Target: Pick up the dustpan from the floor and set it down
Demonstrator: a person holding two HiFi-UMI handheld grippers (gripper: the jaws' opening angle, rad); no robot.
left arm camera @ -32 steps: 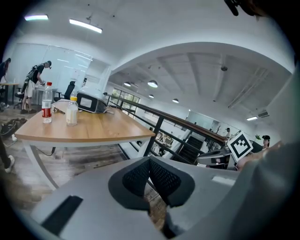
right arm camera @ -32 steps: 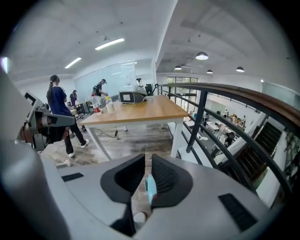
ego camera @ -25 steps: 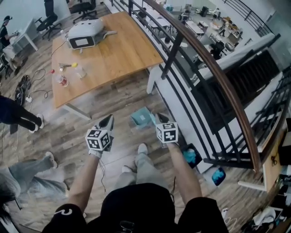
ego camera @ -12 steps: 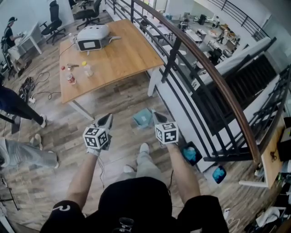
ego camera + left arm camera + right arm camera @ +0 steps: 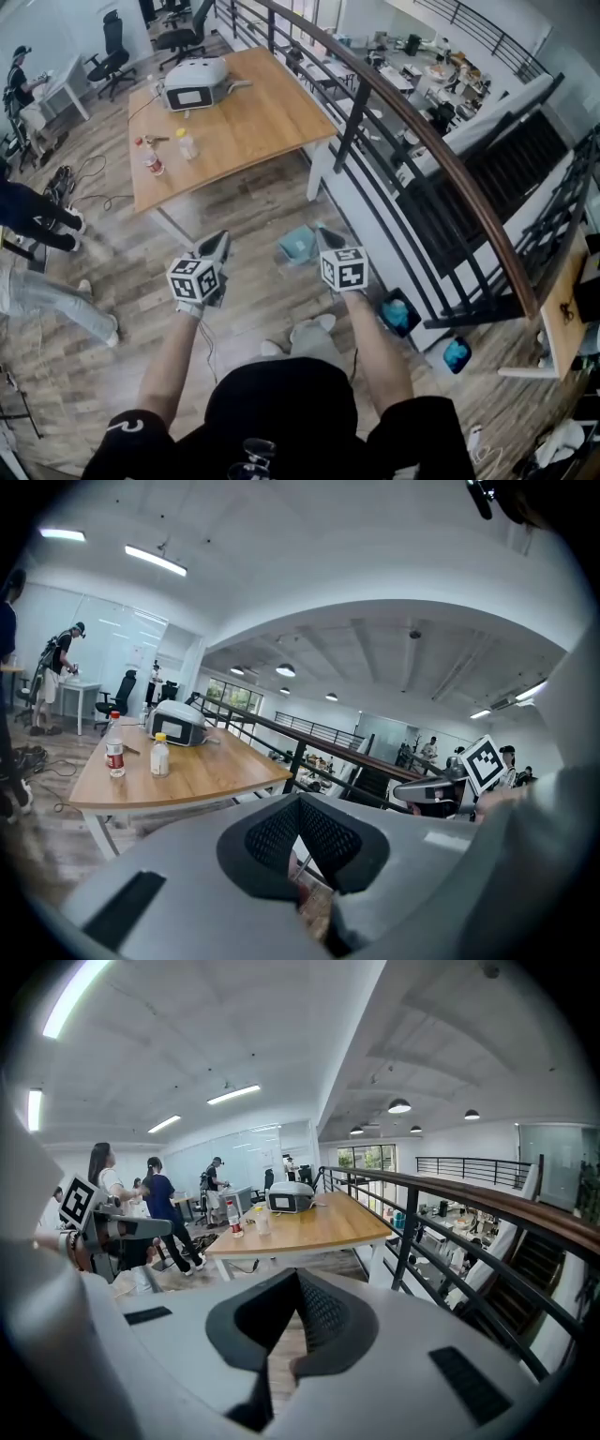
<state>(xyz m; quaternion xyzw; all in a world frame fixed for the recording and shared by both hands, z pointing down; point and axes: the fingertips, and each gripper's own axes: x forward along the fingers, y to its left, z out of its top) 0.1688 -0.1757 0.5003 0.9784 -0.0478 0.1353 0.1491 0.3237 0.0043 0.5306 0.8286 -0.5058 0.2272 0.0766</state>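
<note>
One dustpan (image 5: 296,246) on the floor (image 5: 253,211). Two grippers, left gripper (image 5: 217,242) and right gripper (image 5: 323,234), both pressed together, empty. Dustpan hasn't moved since earlier; shoe (image 5: 317,325) stepped back.

Pale teal dustpan (image 5: 296,246), seen from above in the head view as small and roughly square, with a lighter patch near its middle. Appeared to lie fairly flat, over the wood-plank floor (image 5: 253,202). Sat at about twelve o'clock from the person's shoes (image 5: 317,326), and just at nine o'clock of the right gripper (image 5: 322,236) tip. Could not be told whether touching that tip or resting on the boards.
</note>
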